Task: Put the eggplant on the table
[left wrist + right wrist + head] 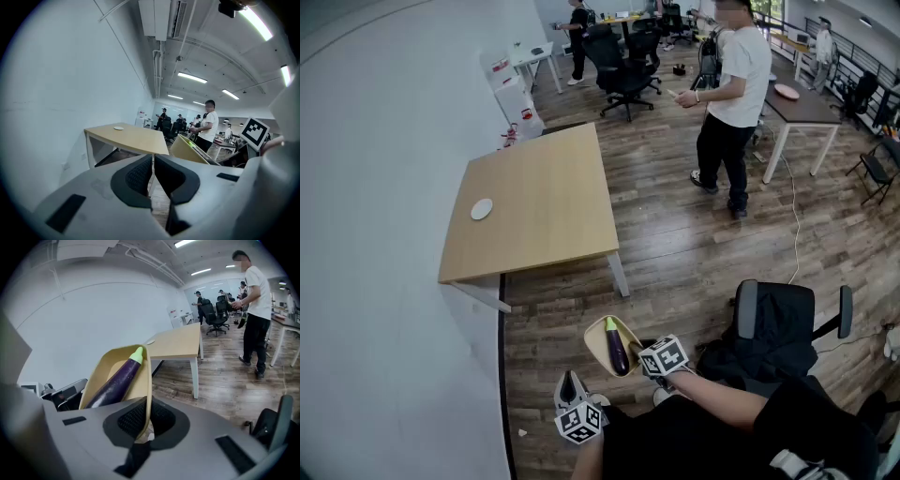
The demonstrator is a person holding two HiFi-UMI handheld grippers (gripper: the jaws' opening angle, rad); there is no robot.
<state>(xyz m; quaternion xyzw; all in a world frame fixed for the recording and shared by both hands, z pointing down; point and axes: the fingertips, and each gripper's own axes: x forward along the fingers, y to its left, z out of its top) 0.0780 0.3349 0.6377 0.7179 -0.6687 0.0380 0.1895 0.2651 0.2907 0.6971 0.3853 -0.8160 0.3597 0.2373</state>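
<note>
An open office with a wood-plank floor, and a white wall filling the left of the head view. The light wooden counter [544,202] stands in the upper left-centre of that view. It carries only a small white dish [482,208] near its left edge. A person [731,94] stands further back at the upper right, and a black office chair [773,328] sits at the lower right.

My right tool [146,420] is pressed together on the rim of a shallow tan tray [107,376], pinching the thin edge between its pads. The eggplant [112,383] lies lengthwise in that tray with its green cap pointing away from the tool. In the head view the tray hangs over the floor at lower centre, well apart from the counter and below its near corner.

My left tool [153,171] is closed with nothing between its pads. It sits low at the bottom of the head view, just left of the tray, and faces the counter.

As I judge it, the task is partly done. The eggplant is off the floor and riding in my grip, but it has not reached the counter. What is left is to carry the tray up to the counter, bring it over the top and set the eggplant down. The tray tilts in my pinch, so the eggplant could roll.
</note>
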